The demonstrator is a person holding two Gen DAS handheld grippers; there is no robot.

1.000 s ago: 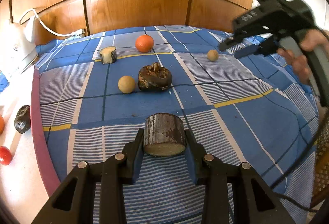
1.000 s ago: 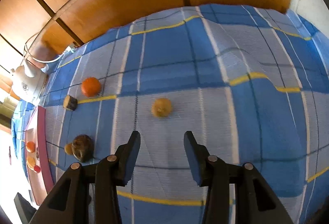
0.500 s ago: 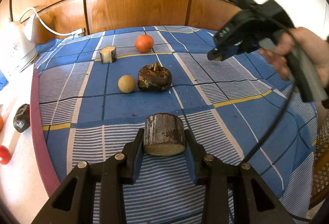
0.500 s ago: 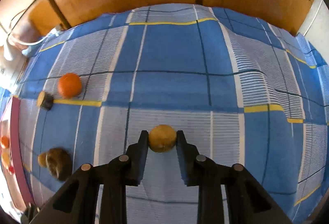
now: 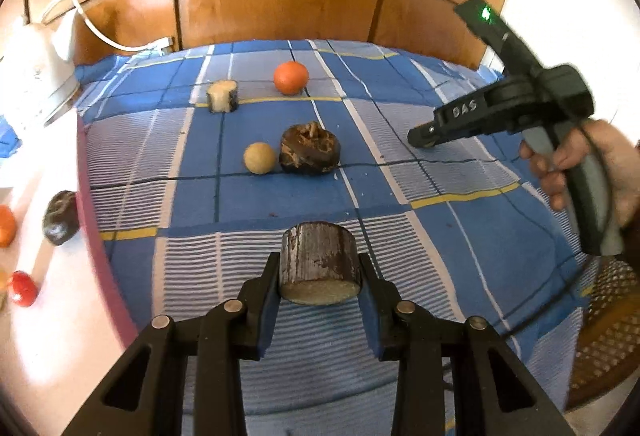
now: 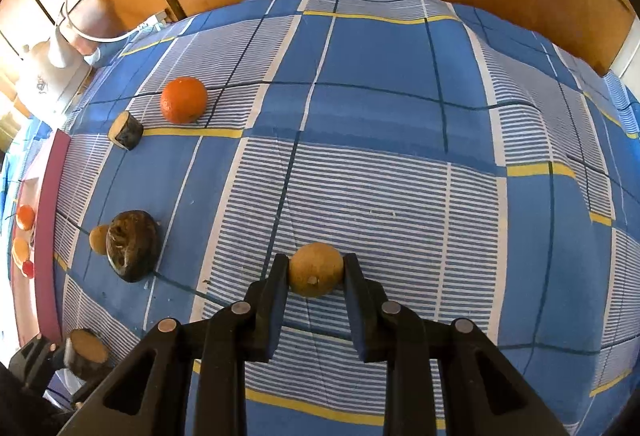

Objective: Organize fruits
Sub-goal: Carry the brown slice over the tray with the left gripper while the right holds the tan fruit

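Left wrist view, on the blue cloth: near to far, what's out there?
Left gripper shut on the dark cut chunk → tan ball beside the wrinkled brown fruit → small cut piece → orange, farthest back.

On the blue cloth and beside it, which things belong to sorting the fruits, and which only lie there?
Job:
left gripper, holding dark chunk
right gripper, holding tan fruit
orange
tan ball
brown fruit
cut piece

Lying about:
white kettle
cable
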